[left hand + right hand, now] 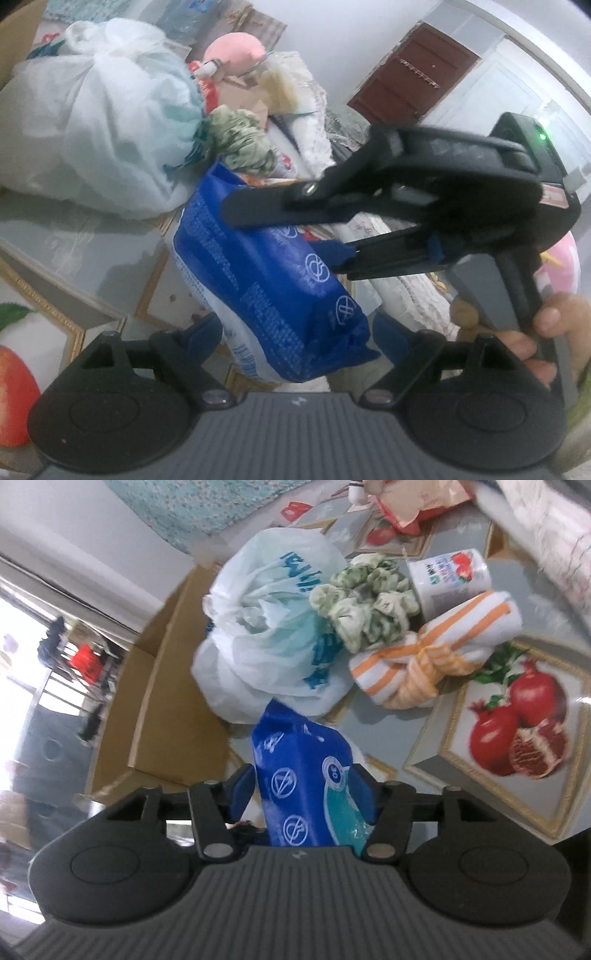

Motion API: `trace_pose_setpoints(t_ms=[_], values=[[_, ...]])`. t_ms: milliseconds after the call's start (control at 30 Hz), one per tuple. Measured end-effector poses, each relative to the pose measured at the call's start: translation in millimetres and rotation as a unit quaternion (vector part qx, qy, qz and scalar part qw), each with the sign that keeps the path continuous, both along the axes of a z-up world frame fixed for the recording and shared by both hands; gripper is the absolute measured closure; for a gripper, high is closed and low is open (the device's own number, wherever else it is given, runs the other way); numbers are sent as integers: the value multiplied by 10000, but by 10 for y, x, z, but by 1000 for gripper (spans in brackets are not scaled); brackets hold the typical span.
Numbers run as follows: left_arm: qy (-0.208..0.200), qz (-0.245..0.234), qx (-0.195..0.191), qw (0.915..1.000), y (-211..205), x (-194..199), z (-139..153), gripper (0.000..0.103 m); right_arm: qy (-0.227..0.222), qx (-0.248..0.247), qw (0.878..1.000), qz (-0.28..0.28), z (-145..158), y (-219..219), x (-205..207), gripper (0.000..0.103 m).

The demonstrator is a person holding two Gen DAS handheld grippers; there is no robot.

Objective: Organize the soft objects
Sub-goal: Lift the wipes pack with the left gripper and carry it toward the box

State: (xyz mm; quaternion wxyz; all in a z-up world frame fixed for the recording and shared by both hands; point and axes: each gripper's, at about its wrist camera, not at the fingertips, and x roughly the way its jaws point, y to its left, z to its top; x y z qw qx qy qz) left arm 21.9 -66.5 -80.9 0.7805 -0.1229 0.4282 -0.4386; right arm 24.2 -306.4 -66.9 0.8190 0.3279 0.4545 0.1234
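A blue wipes pack (266, 266) (291, 746) hangs tilted above the table, caught between both grippers. My left gripper (299, 328) straddles its lower end across the width, both blue pads against its edges, shut on it. My right gripper (286, 236) (303, 786) reaches in from the right, held by a hand (546, 332). Its fingers stand apart on either side of the pack's middle without pressing it. Behind the pack on the table lie a tied white plastic bag (99, 133) (266, 627) and a green scrunched cloth (240, 136) (365, 605). A knotted orange-striped towel (436, 653) lies further right.
A paper roll with a strawberry label (450, 579) stands behind the towel. An open cardboard box (147, 701) sits left of the bag. A pink plush (236, 51) and piled fabrics lie at the back. The table cover (517, 720) shows pomegranate prints.
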Motion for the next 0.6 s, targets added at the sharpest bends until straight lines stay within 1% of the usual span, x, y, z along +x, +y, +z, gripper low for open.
trace_pose_setpoints(t_ms=[100, 233, 267, 333, 400, 500, 600], values=[[71, 77, 120, 9999, 41, 21, -16, 14, -59, 319, 9995, 60, -26, 9, 13, 43], [120, 314, 331, 9989, 116, 70, -26, 12, -37, 734, 9971, 172, -123, 21, 43, 42], [195, 373, 401, 9983, 133, 96, -40, 11, -15, 807, 9965, 202, -155, 31, 59, 41], [266, 451, 347, 9980, 201, 117, -48, 11, 24, 926, 9954, 239, -220, 46, 83, 41], [250, 531, 418, 9974, 249, 119, -30, 11, -14, 1030, 9943, 262, -250, 45, 98, 40], [116, 674, 715, 9951, 271, 98, 13, 11, -112, 1144, 9931, 224, -268, -2, 105, 40], [-61, 822, 1124, 9902, 290, 55, 62, 11, -264, 974, 9948, 155, -249, -68, 77, 39]])
